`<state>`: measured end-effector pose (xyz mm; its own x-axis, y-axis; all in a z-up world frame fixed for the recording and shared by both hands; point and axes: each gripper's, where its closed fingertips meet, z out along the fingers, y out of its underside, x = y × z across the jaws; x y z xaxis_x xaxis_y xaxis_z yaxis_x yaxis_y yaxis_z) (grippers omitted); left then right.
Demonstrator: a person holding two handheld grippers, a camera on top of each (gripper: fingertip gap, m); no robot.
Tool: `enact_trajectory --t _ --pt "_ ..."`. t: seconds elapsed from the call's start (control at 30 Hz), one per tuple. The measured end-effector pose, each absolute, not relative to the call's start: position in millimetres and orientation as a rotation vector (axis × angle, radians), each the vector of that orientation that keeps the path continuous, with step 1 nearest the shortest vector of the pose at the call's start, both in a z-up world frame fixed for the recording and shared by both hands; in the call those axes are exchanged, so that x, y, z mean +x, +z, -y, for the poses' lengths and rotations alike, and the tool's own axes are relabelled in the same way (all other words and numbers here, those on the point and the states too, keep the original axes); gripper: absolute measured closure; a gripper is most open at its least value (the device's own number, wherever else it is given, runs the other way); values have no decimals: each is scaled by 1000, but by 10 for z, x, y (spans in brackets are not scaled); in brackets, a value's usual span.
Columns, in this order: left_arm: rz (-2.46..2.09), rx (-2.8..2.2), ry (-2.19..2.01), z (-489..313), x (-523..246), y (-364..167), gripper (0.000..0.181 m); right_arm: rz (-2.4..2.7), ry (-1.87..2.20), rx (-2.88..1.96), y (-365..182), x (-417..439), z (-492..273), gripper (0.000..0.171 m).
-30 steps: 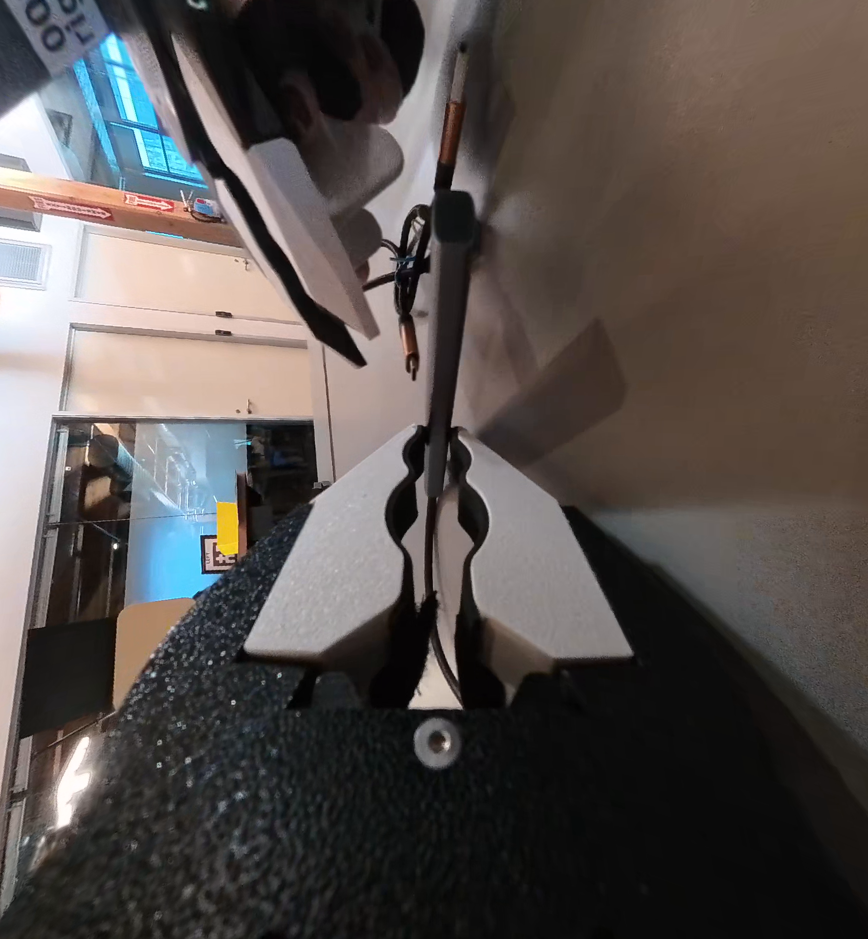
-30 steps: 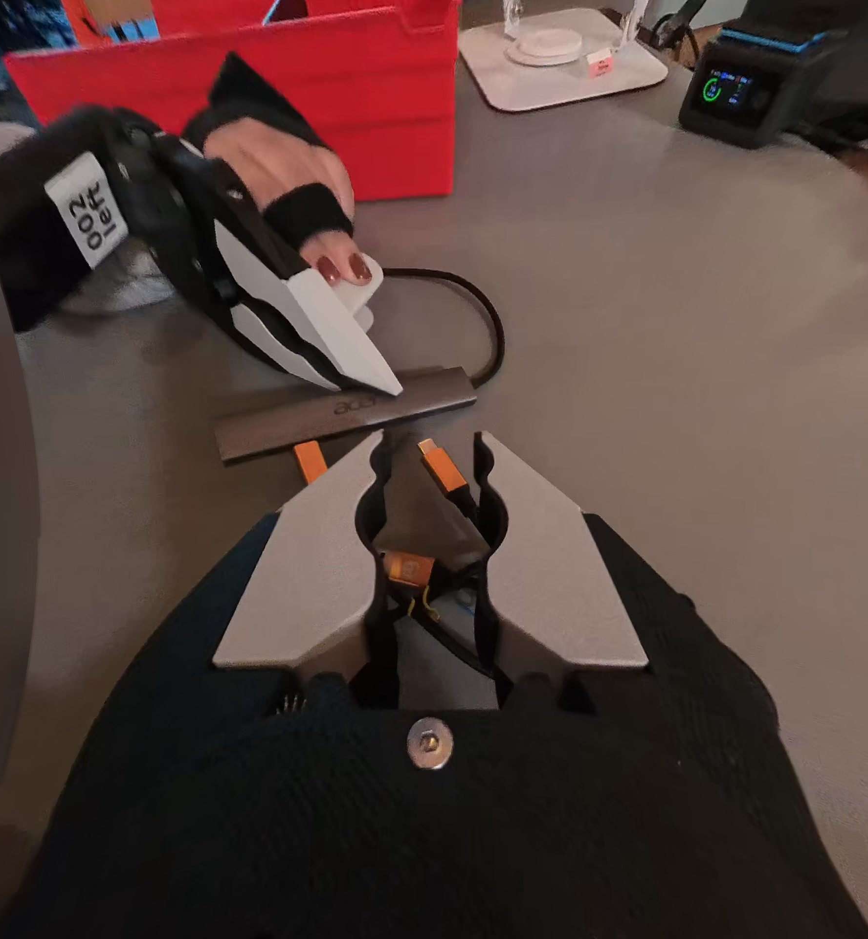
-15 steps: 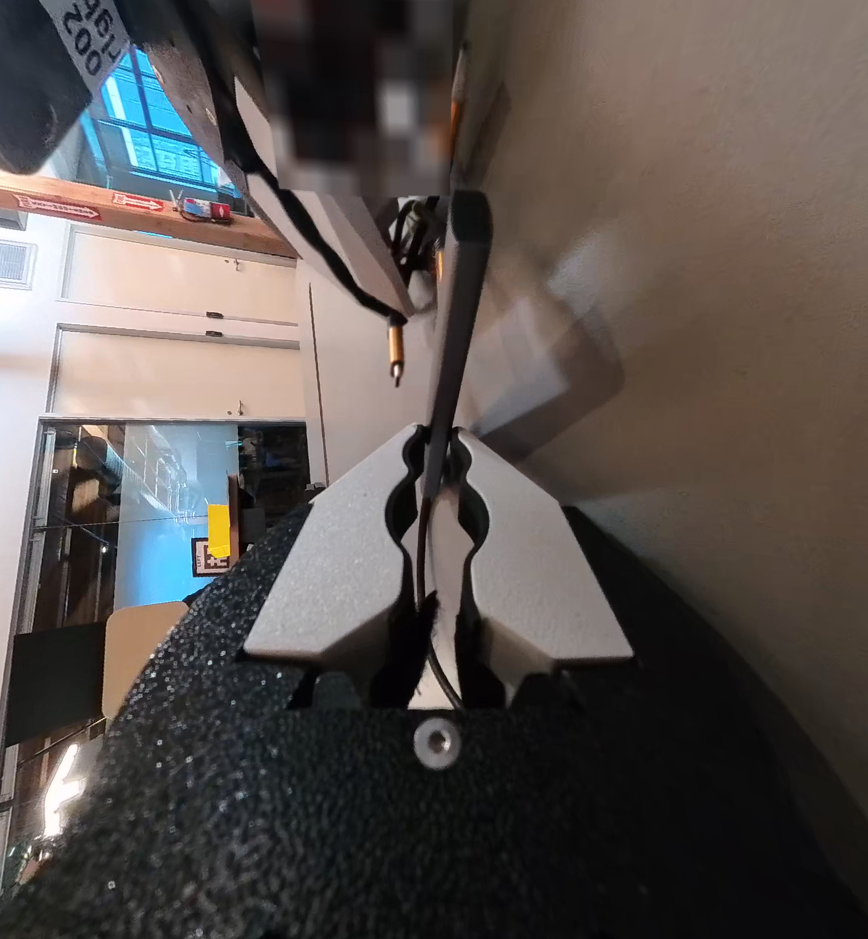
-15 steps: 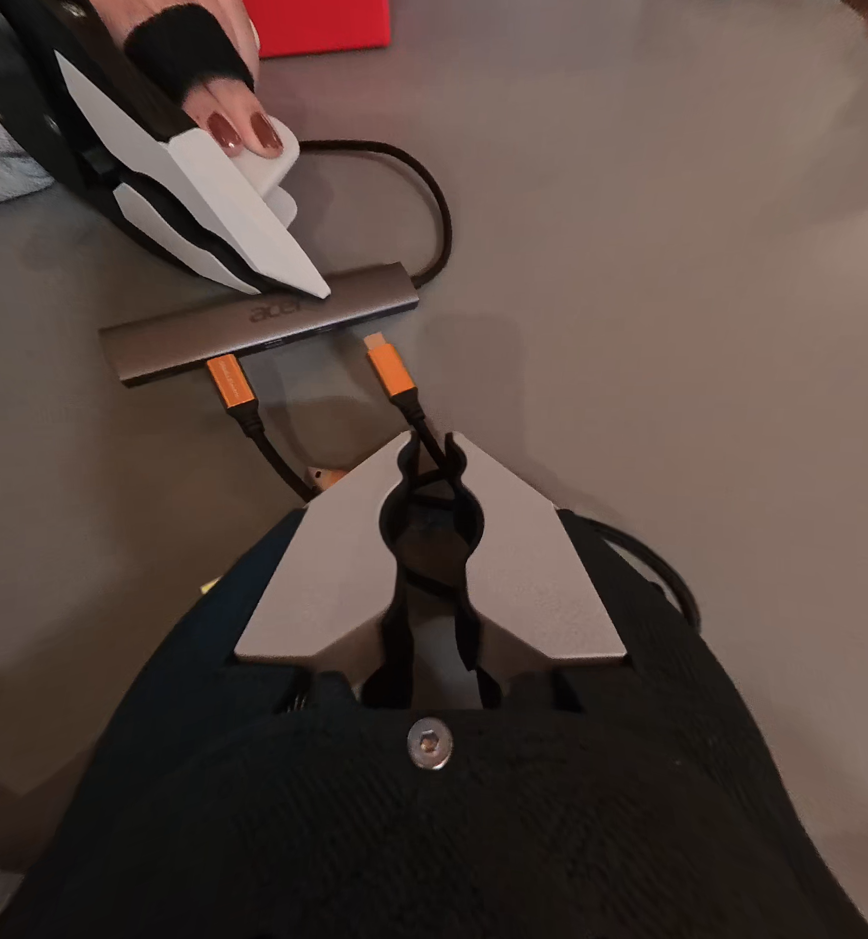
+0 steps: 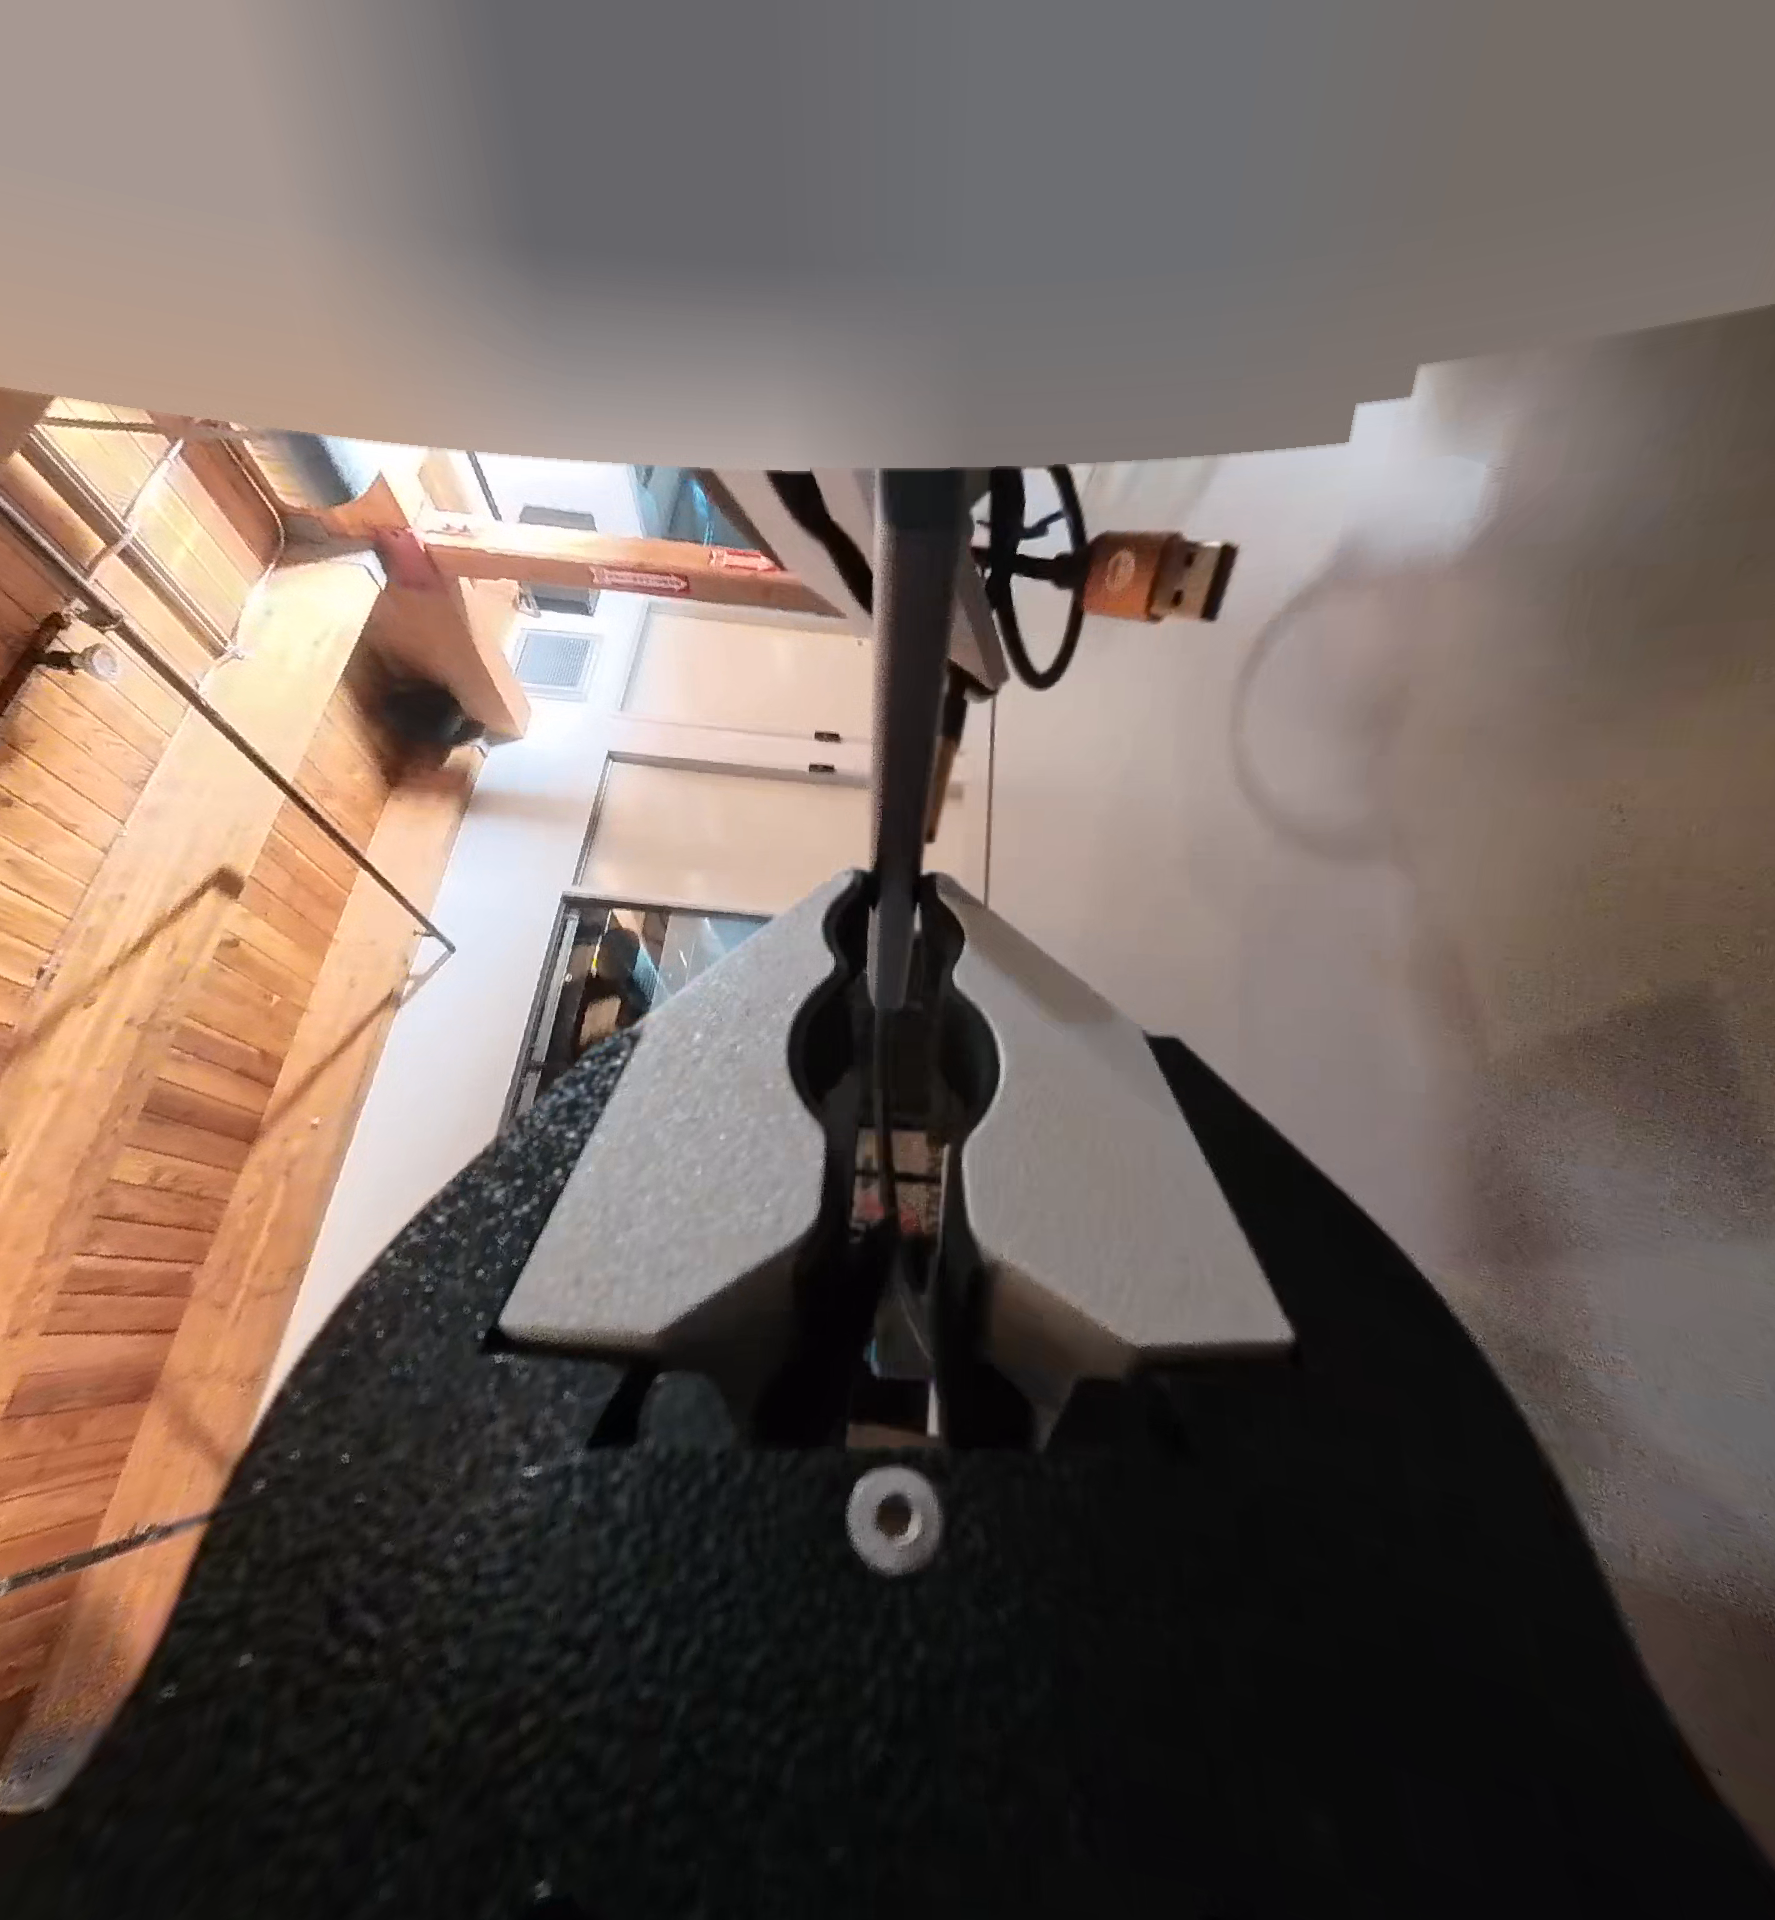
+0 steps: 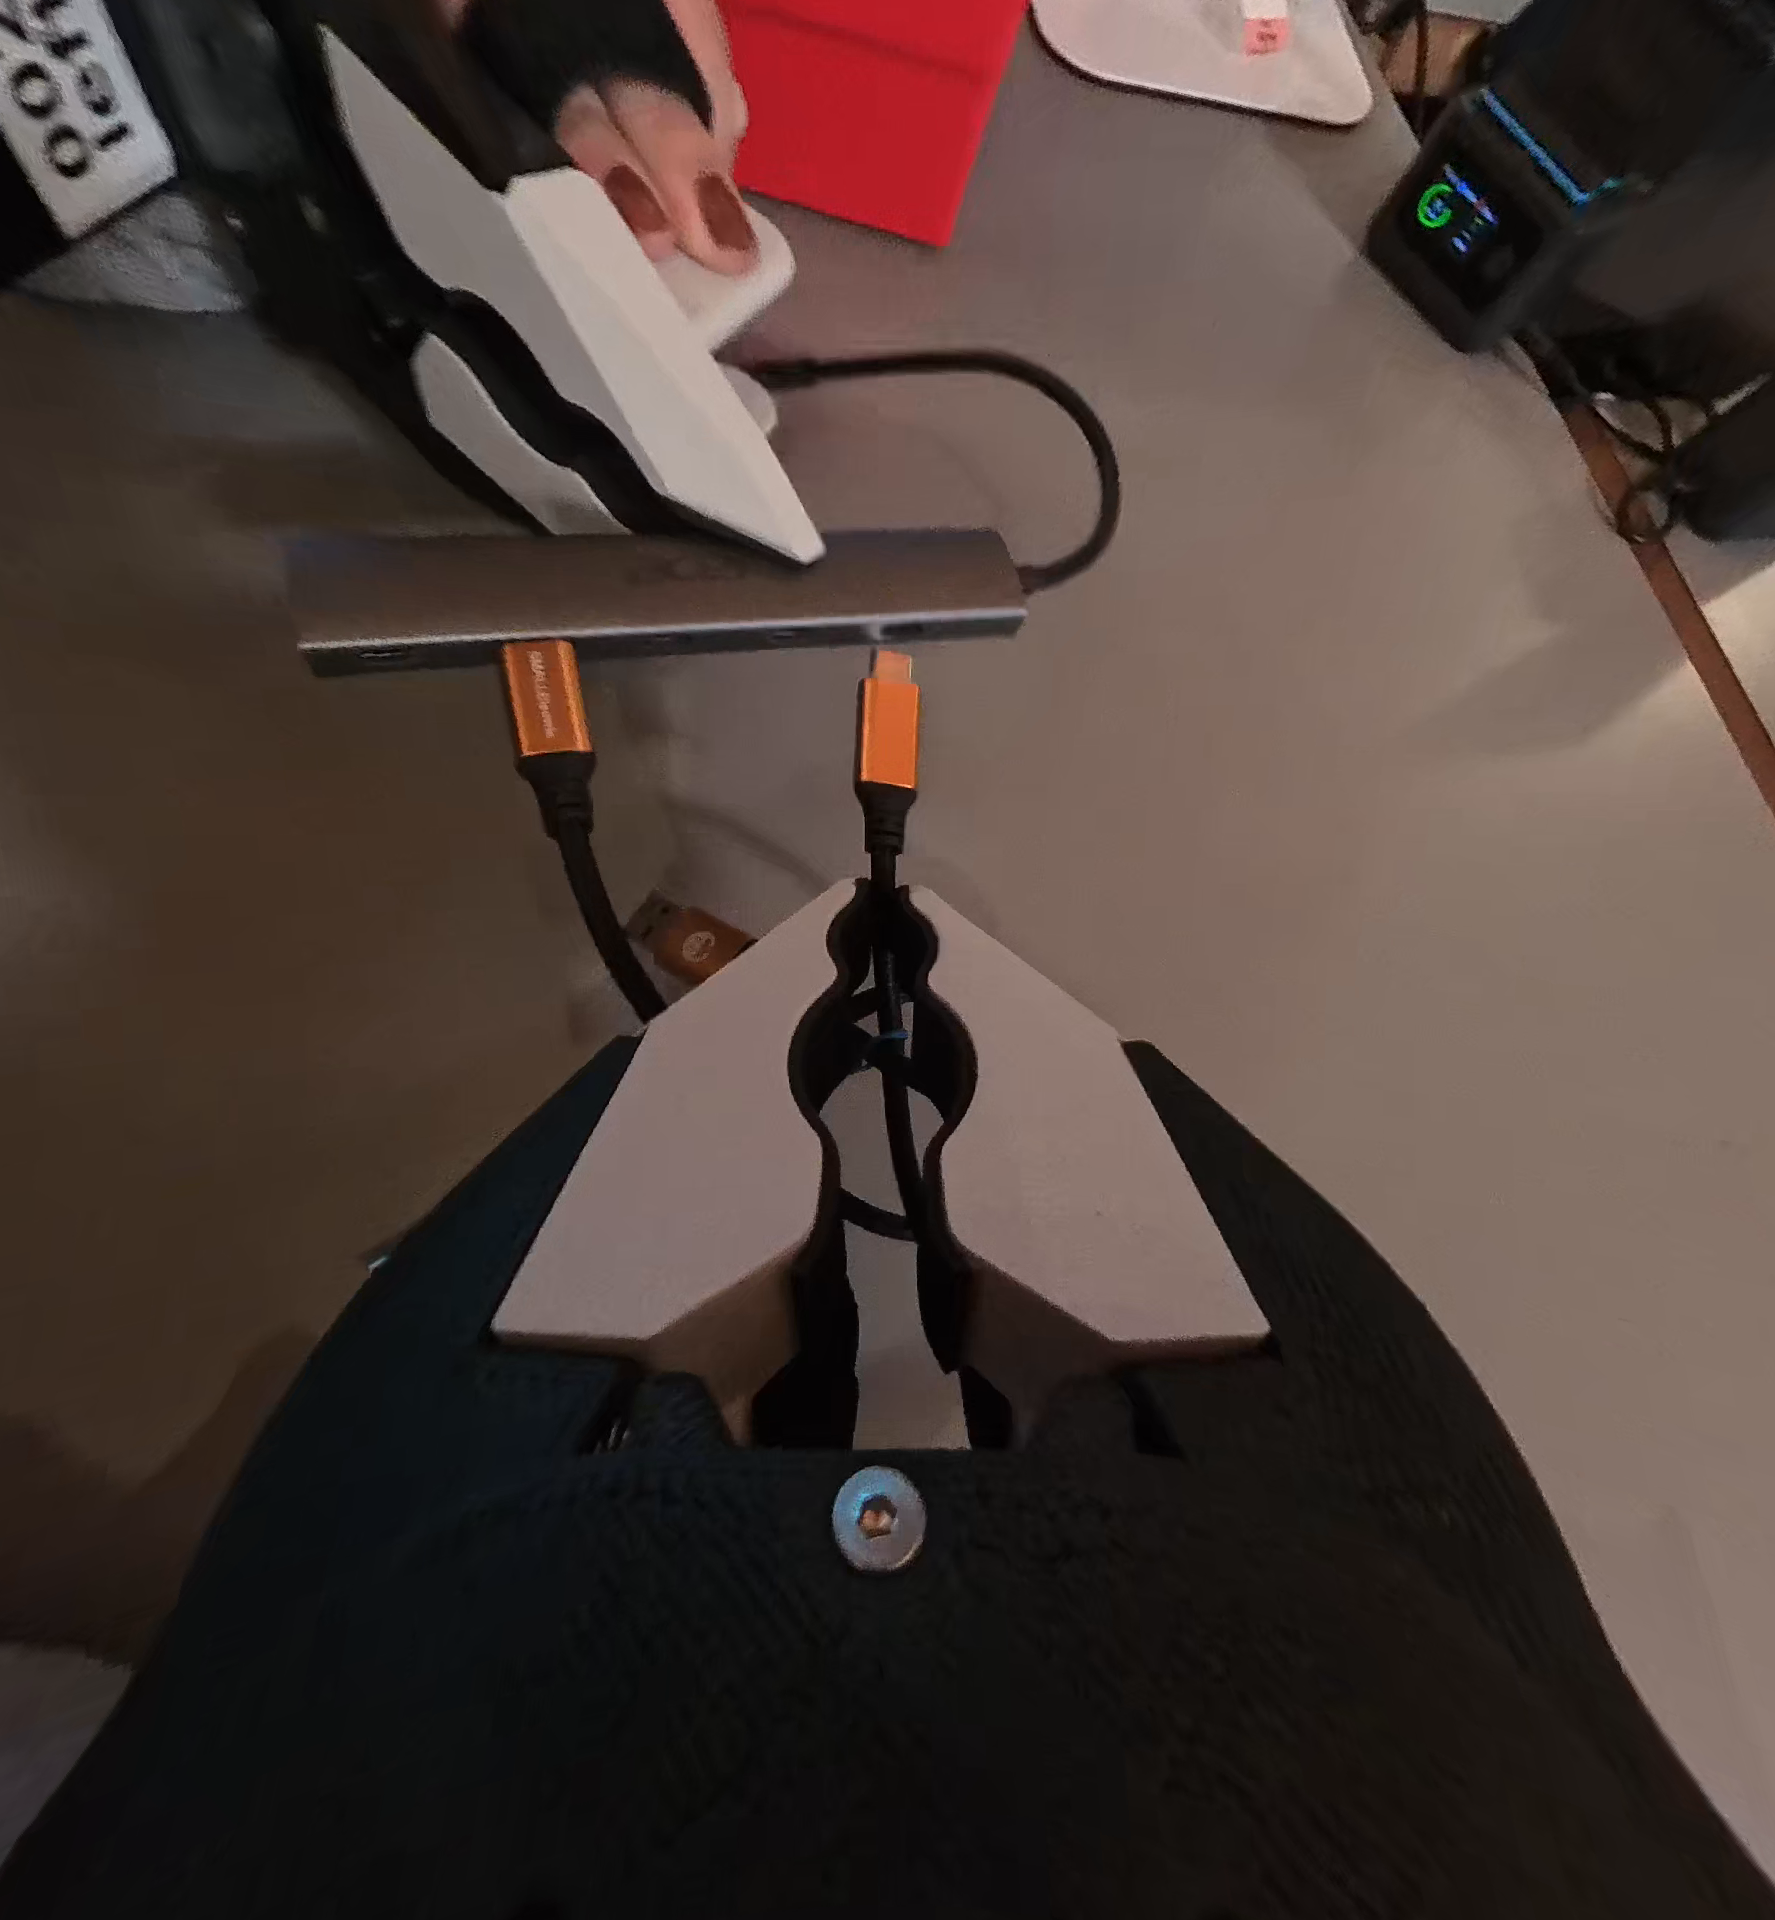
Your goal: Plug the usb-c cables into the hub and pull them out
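The right gripper (image 6: pixel 888 904) had its jaws closed on the thin black cable (image 6: pixel 898 1091) of a USB-C lead, which ran up between them and out past the tips. Beyond the tips, that lead's orange USB-C plug (image 6: pixel 888 732) stood clear of the grey hub (image 6: pixel 654 603), its metal tip just short of a port near the hub's right end. A second orange USB-C plug (image 6: pixel 545 712) was seated in a port towards the hub's left end, and its thicker braided cable (image 6: pixel 602 914) curved back towards the right gripper. An orange USB-A connector (image 6: pixel 685 940) lay on the bench (image 6: pixel 1330 935) beside that cable.

The hub lay flat on the bench. The left gripper (image 5: pixel 898 899) had its jaws closed edge-on upon the hub; in the right wrist view its white fingers (image 6: pixel 654 395) bore on the hub's top face. The hub's own black cable (image 6: pixel 1070 436) looped away behind its right end.

Farther off stood a red box (image 6: pixel 862 114) and a dark device with a lit screen (image 6: pixel 1465 223). The top of the left wrist view was obscured, so nothing there could be confirmed.
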<state>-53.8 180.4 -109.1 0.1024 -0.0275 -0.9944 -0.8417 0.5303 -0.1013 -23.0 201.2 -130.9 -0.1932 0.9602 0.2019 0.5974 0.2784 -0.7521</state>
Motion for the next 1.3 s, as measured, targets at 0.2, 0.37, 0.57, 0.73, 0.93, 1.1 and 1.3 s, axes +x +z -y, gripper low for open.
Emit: enact_trajectory --t 0.2,0.37,0.57,0.73,0.93,1.1,1.3 --pt "-1323 -851 577 -1729 -420 -1095 174 1952 785 -1438 -1301 -95 -1856 171" --pt "-1340 -866 529 -1712 -386 -1139 174 1976 828 -1460 -1316 -40 -1806 171" --pt "-1356 -885 478 -1694 -362 -1178 174 1985 877 -1456 -1280 6 -1753 170" --pt "-1364 -919 451 -1706 -367 -1221 174 2016 877 -1470 -1335 9 -1723 170" --pt "-1397 -931 457 -1704 -351 -1282 174 2028 863 -1483 -1375 -1 -1728 170" --pt "-1434 -933 468 -1696 -327 -1347 174 2045 850 -1507 -1431 0 -1725 170" --pt "-1473 -961 516 -1738 -348 -1442 174 2064 816 -1534 -1517 -21 -1748 170"
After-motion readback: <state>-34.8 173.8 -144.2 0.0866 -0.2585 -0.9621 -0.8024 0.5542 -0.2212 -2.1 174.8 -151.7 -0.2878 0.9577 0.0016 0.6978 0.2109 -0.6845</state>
